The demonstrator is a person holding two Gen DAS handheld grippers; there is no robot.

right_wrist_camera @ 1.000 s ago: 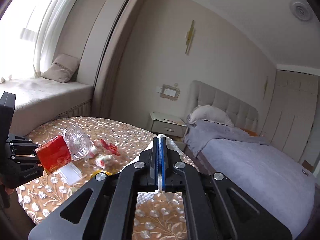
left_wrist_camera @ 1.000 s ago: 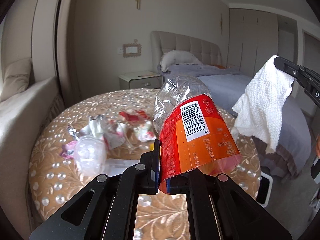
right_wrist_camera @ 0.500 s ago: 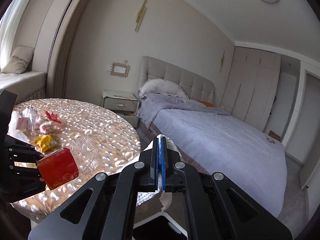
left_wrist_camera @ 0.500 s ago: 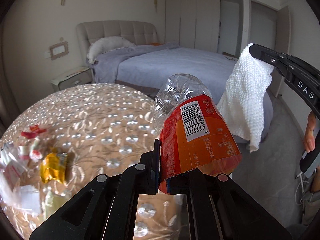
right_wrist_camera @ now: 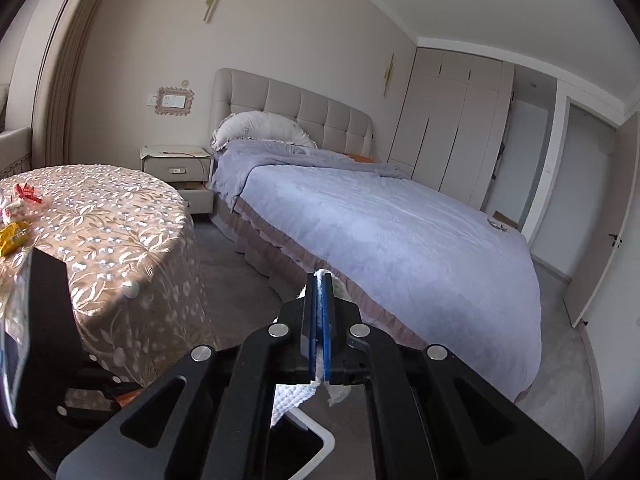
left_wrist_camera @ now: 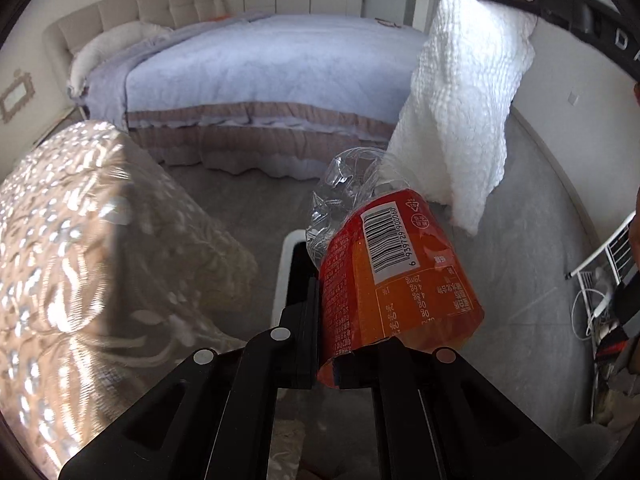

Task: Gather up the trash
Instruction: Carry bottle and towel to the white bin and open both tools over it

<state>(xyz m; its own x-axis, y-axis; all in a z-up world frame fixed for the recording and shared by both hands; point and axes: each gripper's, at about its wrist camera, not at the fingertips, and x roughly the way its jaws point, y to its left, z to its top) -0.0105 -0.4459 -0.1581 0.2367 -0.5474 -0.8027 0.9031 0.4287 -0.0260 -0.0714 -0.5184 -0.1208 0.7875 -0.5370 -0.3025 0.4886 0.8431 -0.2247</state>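
Both hands have swung off the round table since a second ago, when wrappers on its cloth filled the left wrist view; that view now looks down past the table's draped edge to the floor and a white-rimmed bin. Left gripper (left_wrist_camera: pixel 326 320) clenched on the crushed plastic bottle (left_wrist_camera: pixel 384 272), pinching its orange-labelled lower part; clear crumpled neck points away toward 12 o'clock. Bottle hangs over the near rim of the bin (left_wrist_camera: pixel 282 276), whose dark opening shows just at 9 o'clock of the label. Right gripper (right_wrist_camera: pixel 319 328) shut tight on a white paper towel (right_wrist_camera: pixel 292 394), a strip showing between the blue pads and the rest drooping below; from the left wrist view the same towel (left_wrist_camera: pixel 460 120) hangs at 1 o'clock, well above the bottle. Bin corner (right_wrist_camera: pixel 320 436) sits directly under the right jaws at 6 o'clock. Table (right_wrist_camera: pixel 120 232) at 9 o'clock in the right view, with red and yellow wrappers (right_wrist_camera: pixel 16 216) left on its far edge. Bed (right_wrist_camera: pixel 380 232) fills 1 to 3 o'clock. Step in hand, as I judge it: carrying two pieces of trash to the bin, drop not yet made. Next move calls for centring each load over the opening, then releasing; the towel may snag on the rim, and the light bottle could bounce out. More rubbish remains on the table afterward.
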